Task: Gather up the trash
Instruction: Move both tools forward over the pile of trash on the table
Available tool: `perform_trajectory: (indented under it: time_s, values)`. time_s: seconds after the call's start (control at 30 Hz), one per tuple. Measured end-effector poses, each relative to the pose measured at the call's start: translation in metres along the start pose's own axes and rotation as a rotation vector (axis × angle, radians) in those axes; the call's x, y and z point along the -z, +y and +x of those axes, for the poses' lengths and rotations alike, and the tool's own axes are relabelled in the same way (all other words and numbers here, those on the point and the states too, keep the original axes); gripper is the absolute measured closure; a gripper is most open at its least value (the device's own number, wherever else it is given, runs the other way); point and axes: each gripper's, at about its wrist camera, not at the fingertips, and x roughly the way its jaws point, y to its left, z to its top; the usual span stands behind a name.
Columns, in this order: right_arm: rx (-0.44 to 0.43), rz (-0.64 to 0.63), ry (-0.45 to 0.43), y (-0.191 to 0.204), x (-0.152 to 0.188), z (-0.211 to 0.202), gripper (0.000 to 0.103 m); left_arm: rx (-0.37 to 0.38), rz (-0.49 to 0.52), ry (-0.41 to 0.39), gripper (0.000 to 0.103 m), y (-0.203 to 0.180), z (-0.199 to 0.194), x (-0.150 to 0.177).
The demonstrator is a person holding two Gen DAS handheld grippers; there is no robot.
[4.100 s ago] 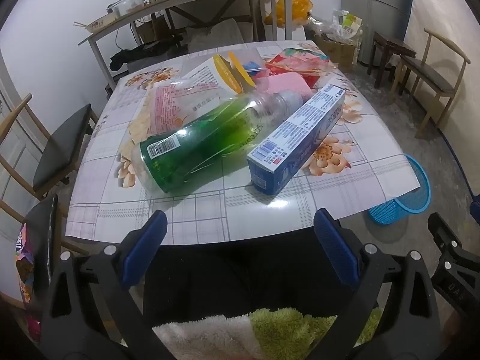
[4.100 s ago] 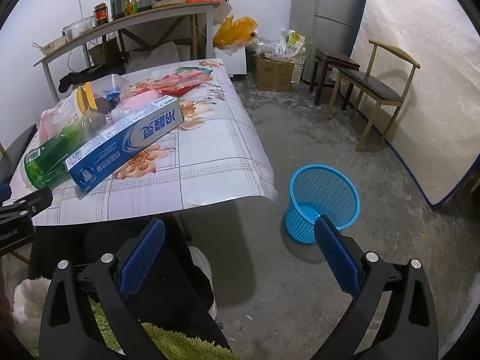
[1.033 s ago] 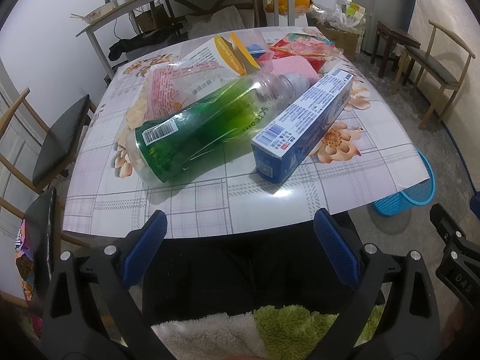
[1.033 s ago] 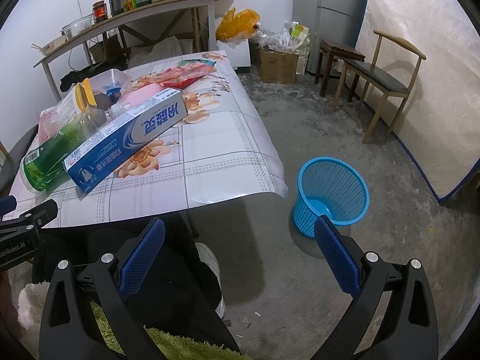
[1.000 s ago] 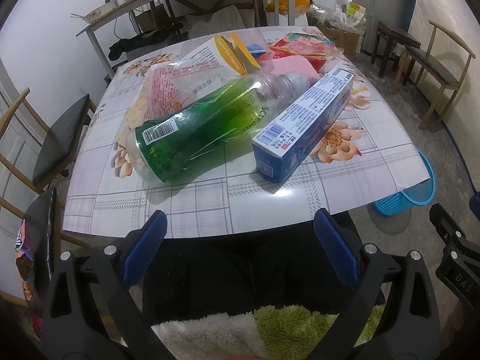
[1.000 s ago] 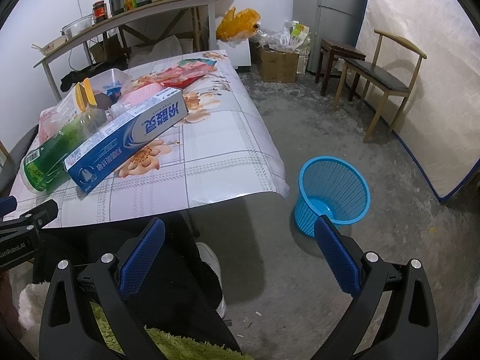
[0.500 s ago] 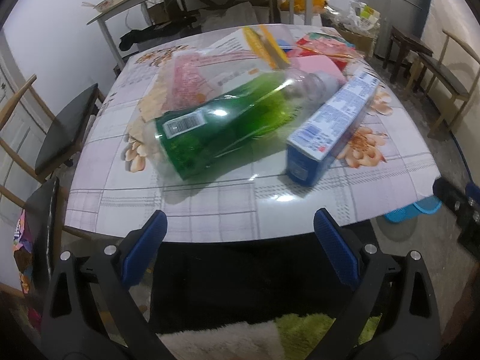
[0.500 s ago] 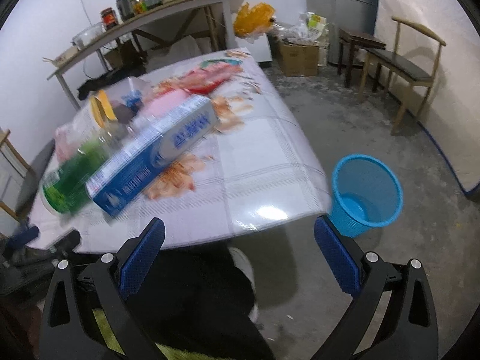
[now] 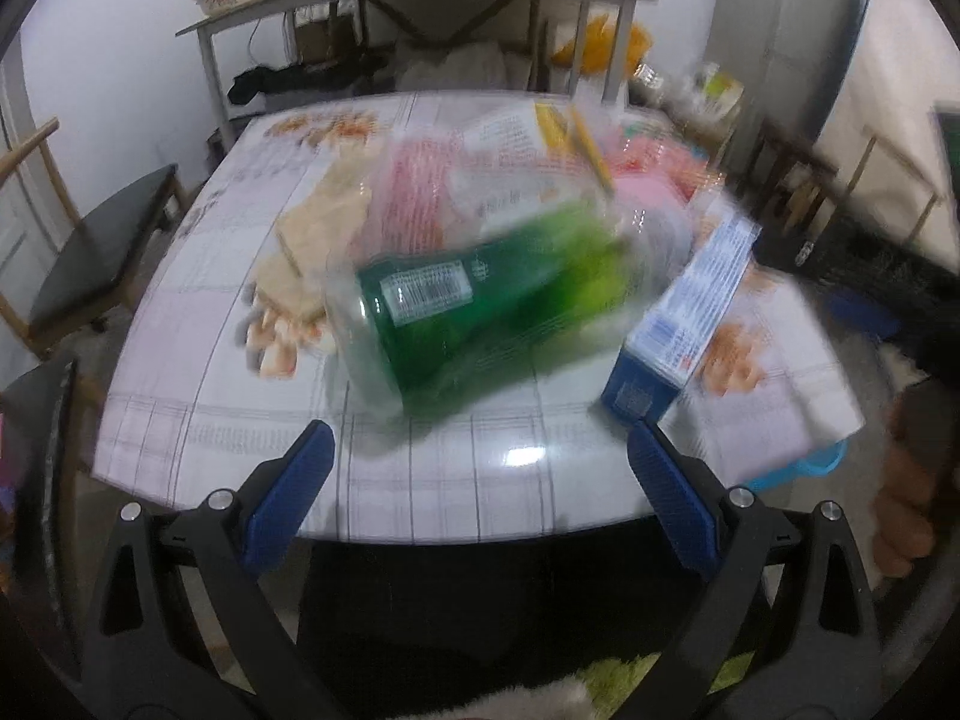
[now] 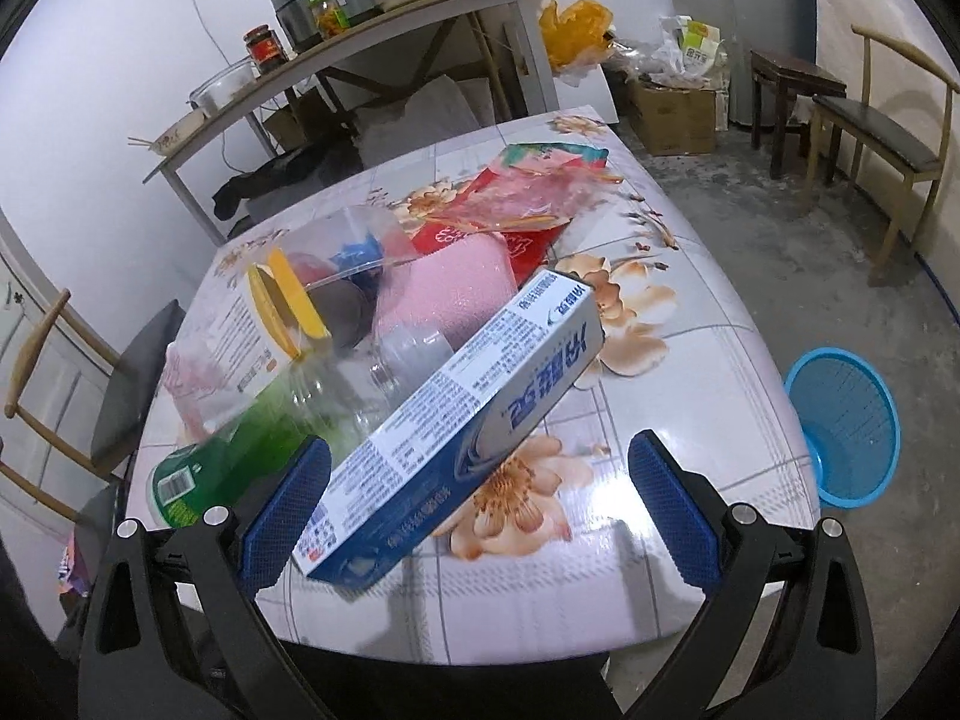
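A green plastic bottle lies on its side on the floral table, and a blue toothpaste box lies to its right. My left gripper is open, just short of the table's near edge in front of the bottle. In the right wrist view the toothpaste box lies diagonally between the open fingers of my right gripper, whose tips hover at its near end. The green bottle lies left of it. A blue mesh bin stands on the floor right of the table.
A pink sponge, a yellow-lidded white carton, a clear tub and red wrappers crowd the table's middle. Chairs stand at right and left. A cluttered shelf table lines the back wall.
Both grippers have moved forward toward the table. The right one swung left from the floor and bin to sit over the toothpaste box. The left view is now blurred by motion.
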Motion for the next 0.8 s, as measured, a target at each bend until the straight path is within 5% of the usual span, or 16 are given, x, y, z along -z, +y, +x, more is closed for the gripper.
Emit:
perform_trajectory:
  time_s: [0.1, 0.37, 0.57, 0.8]
  values:
    - [0.024, 0.031, 0.004, -0.006, -0.003, 0.004, 0.006, 0.093, 0.013, -0.082, 0.009, 0.014, -0.007, -0.011]
    - [0.049, 0.047, -0.024, -0.010, -0.011, -0.001, 0.006, 0.142, 0.033, -0.210, 0.009, 0.053, -0.018, -0.050]
    - [0.031, 0.050, -0.065, -0.003, -0.030, -0.006, 0.006, 0.249, 0.050, -0.141, 0.009, 0.056, -0.004, -0.075]
    - [0.011, 0.024, -0.058, 0.010, -0.039, 0.001, 0.006, 0.211, 0.232, -0.134, 0.009, 0.013, 0.012, -0.078]
